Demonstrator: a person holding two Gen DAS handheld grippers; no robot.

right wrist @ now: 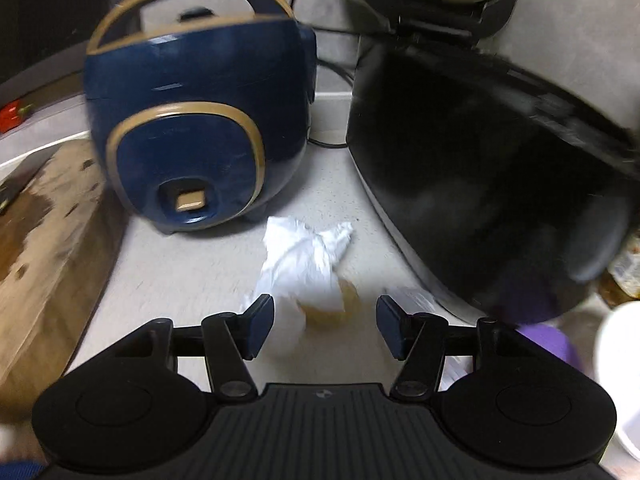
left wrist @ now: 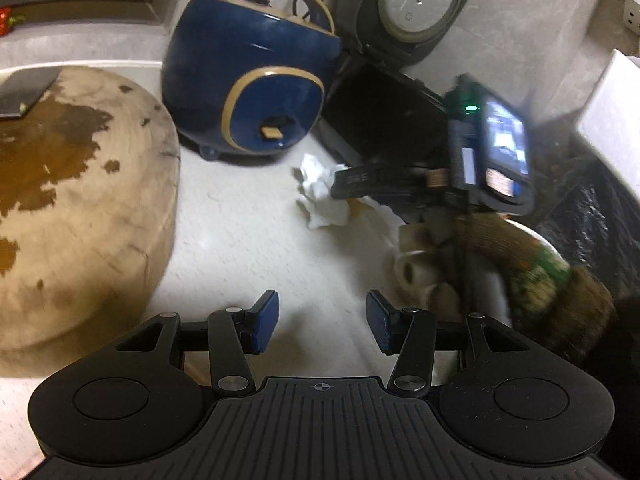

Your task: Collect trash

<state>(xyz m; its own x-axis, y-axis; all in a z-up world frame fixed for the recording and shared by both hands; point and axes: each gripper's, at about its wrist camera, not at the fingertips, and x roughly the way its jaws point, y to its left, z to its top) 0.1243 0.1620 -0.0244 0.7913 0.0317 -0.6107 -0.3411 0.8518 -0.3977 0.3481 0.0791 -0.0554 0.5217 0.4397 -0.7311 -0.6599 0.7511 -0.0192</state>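
Observation:
A crumpled white tissue (right wrist: 304, 264) lies on the pale counter in front of the blue cooker, with a yellowish scrap (right wrist: 332, 308) at its near end. My right gripper (right wrist: 325, 326) stands open just above its near end, the blue pads apart and not pressing on it. In the left wrist view the same tissue (left wrist: 320, 196) lies ahead, and the right gripper (left wrist: 400, 188) reaches over it from the right. My left gripper (left wrist: 322, 322) is open over bare counter, nothing between its pads.
A blue rice cooker (left wrist: 248, 92) and a black cooker with its lid raised (right wrist: 480, 184) stand behind the tissue. A round wooden chopping block (left wrist: 72, 208) with a cleaver (left wrist: 24, 92) fills the left. A hand and sleeve (left wrist: 532, 272) sit at the right, by a white box (left wrist: 612, 120).

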